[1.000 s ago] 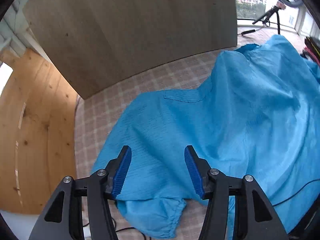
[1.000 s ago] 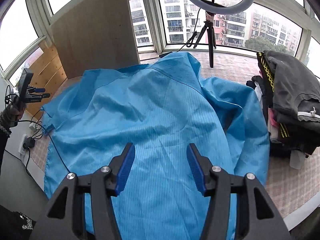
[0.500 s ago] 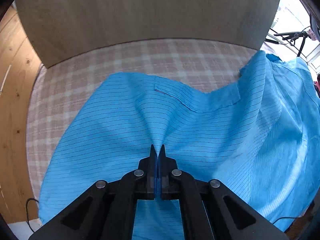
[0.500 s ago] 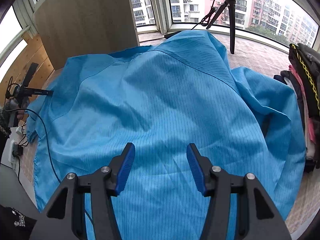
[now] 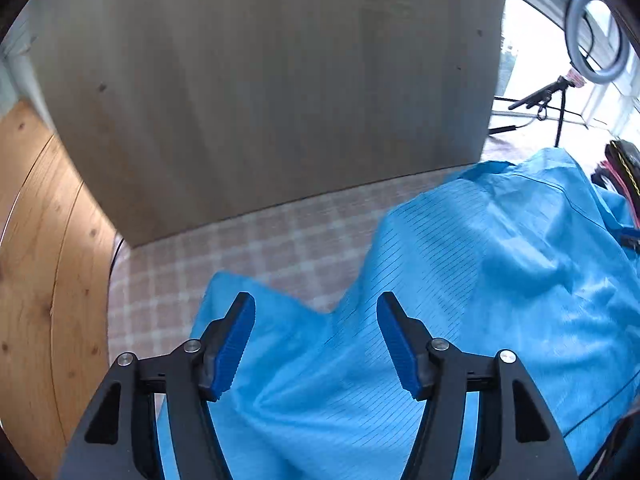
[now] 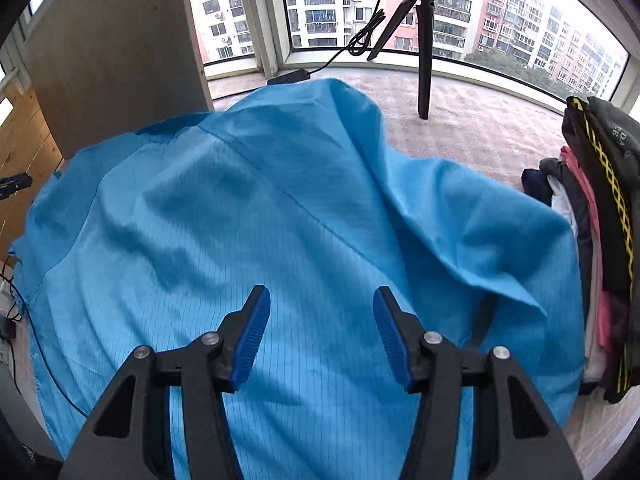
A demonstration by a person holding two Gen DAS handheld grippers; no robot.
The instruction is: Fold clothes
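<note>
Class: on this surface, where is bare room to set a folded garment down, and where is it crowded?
Free: the checked cover between the wooden panel and the blue garment; also the strip between garment, window and tripod leg. Crowded: the right edge, with the pile of clothes.

The garment [image 6: 280, 216] is lying spread over the checked surface [image 5: 248, 248], with the pile of clothes [image 6: 600, 240] sitting just right of it. A wooden panel [image 5: 260, 80] is standing behind its left part, and a tripod [image 6: 424, 40] is standing behind it near the window [image 6: 460, 12].
</note>
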